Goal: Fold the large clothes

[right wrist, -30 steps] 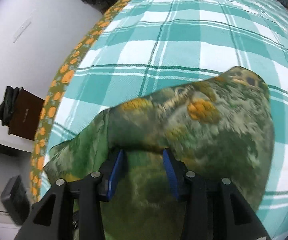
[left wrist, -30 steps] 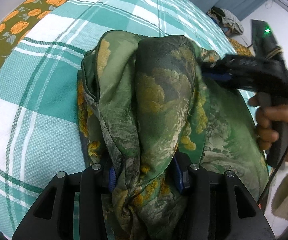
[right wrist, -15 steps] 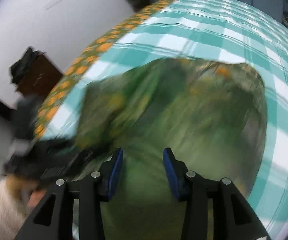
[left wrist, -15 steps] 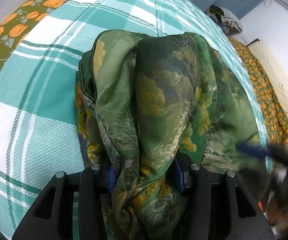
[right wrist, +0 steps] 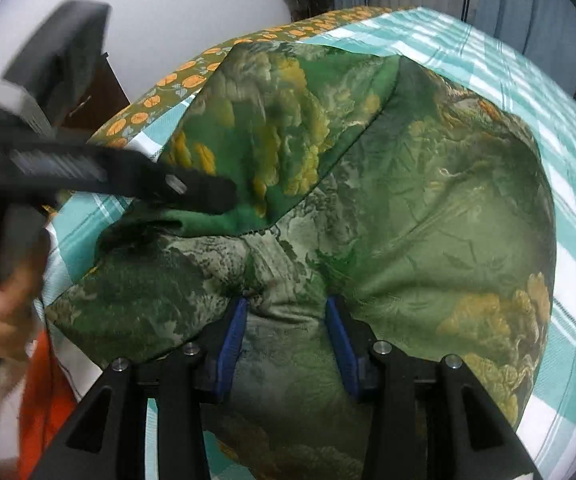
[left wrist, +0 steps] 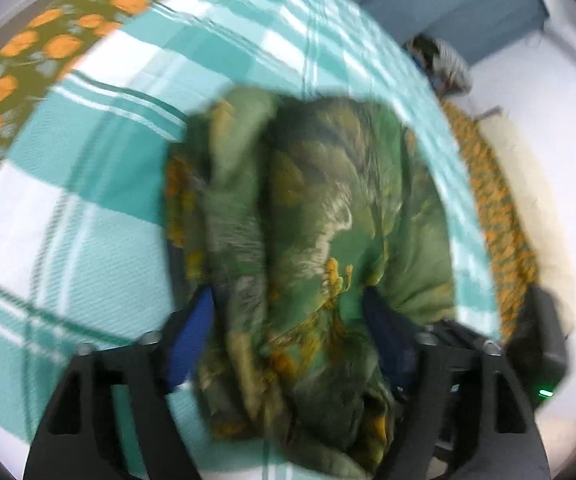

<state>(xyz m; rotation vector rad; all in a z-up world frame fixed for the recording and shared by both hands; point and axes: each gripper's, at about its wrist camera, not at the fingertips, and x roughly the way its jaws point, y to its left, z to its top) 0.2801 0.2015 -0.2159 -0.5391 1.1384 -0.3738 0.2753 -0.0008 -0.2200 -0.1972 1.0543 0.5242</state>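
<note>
Left tool opening, green printed garment bunched between pads, no longer pinched. Right tool narrow, clamped on fabric fold. Garment lies on checked bed, partly folded. Lift your left tool straight clear, avoid snagging. Keep your right grip steady. Long axis runs away from left camera.

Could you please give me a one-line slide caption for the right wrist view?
Right tool pinches the green patterned cloth on the checked bedspread while the left tool opens over the fold.
</note>
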